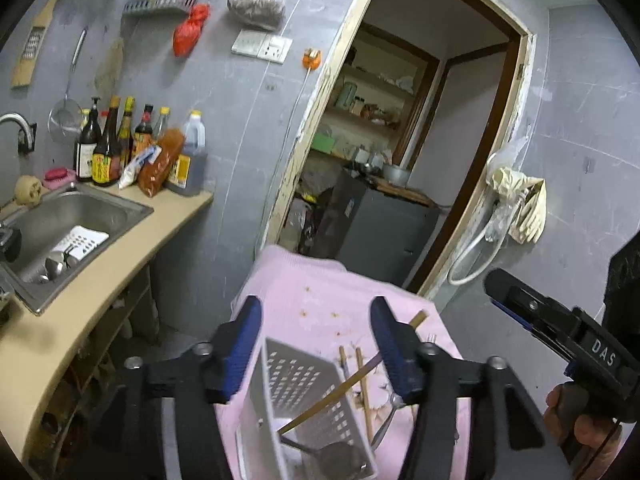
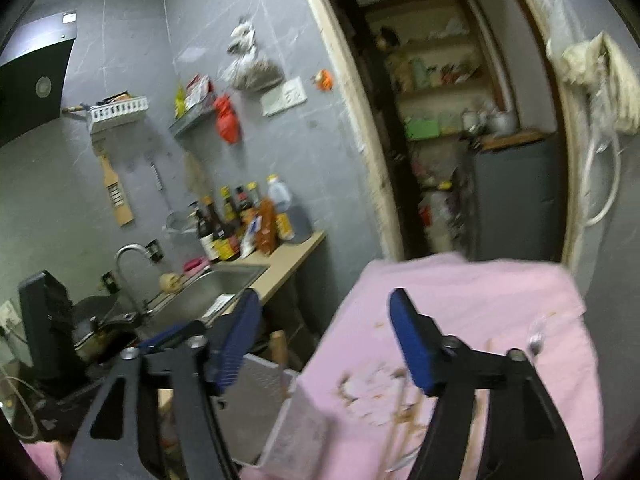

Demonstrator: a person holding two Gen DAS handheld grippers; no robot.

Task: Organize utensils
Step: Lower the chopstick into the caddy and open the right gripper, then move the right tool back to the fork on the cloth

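Surface: your pink cloth covers the table; grey-tiled kitchen, sink to the left.
Utensils: chopsticks lie beside the white perforated basket, one leaning inside.
Grippers: your left gripper and right gripper are both released, empty.
Unclear: right view blurred.
Writing: "DAS".

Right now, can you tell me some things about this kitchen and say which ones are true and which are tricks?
1. The white perforated plastic basket sits on the pink cloth. True.
2. The left gripper is squeezing a chopstick. False: its jaws are open, holding nothing.
3. A wooden chopstick leans out of the basket. True.
4. The red plastic bag lies in the steel sink. False: it hangs on the wall.
5. The right gripper is open. True.
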